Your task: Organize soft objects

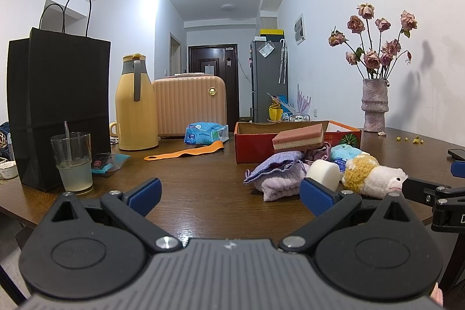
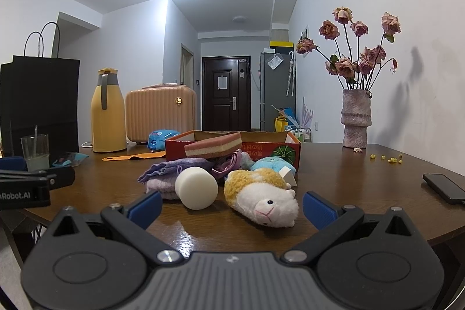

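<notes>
Both grippers hover low over brown wood table (image 2: 363,173), nothing held. Left gripper (image 1: 231,195) spread wide, blue pads apart over bare tabletop, soft pile off to its right. Right gripper (image 2: 232,207) also spread wide, plush sheep (image 2: 261,195) lying on its side just ahead, between the pads but not touched.

Soft pile sits in front of red cardboard box (image 2: 261,147), all outside the box: white foam cylinder (image 2: 197,188) on its side just left of sheep, touching purple folded towels (image 2: 168,173) behind it. Blue plush (image 2: 271,163) behind sheep, against box front. Pink/cream layered sponge (image 2: 213,148) tilted, propped on the pile w/ one end over box rim. Box interior not visible from this angle.

Bkgd left: black paper bag (image 1: 58,106), glass w/ cloudy drink (image 1: 74,161), yellow thermos jug (image 1: 135,103), peach suitcase (image 1: 189,106), orange strap (image 1: 186,153) flat on table. Right: vase w/ dried roses (image 2: 356,118), phone (image 2: 444,188) near table edge
</notes>
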Demonstrator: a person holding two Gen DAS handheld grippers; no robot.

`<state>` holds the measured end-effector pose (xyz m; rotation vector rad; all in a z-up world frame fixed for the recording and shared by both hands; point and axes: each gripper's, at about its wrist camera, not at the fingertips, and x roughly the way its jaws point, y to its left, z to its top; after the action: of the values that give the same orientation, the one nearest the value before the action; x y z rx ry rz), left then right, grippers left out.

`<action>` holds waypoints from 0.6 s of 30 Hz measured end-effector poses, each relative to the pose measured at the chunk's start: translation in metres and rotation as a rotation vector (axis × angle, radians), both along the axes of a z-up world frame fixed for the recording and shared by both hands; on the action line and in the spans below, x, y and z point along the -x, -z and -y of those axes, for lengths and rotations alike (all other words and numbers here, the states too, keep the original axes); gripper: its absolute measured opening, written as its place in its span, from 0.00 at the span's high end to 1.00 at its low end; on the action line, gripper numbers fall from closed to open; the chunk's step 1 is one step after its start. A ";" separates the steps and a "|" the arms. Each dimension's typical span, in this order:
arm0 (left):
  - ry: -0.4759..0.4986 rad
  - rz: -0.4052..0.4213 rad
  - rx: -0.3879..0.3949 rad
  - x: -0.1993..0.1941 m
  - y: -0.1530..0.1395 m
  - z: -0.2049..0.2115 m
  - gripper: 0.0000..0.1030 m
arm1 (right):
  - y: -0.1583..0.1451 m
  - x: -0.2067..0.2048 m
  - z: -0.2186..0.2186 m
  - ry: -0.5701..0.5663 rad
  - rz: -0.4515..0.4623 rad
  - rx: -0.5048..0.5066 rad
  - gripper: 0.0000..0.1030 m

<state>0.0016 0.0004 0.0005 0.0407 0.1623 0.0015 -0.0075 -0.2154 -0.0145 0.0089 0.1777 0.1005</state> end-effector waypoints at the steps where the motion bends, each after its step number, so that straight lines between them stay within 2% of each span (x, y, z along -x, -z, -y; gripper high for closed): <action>1: 0.000 0.000 0.000 0.000 0.000 0.000 0.00 | 0.000 0.000 0.000 0.000 0.000 0.000 0.00; 18: 0.000 0.000 0.000 0.000 0.000 0.000 0.00 | 0.001 0.000 0.000 -0.001 -0.002 0.000 0.00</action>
<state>0.0018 0.0004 0.0006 0.0412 0.1627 0.0013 -0.0073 -0.2149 -0.0160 0.0087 0.1795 0.1016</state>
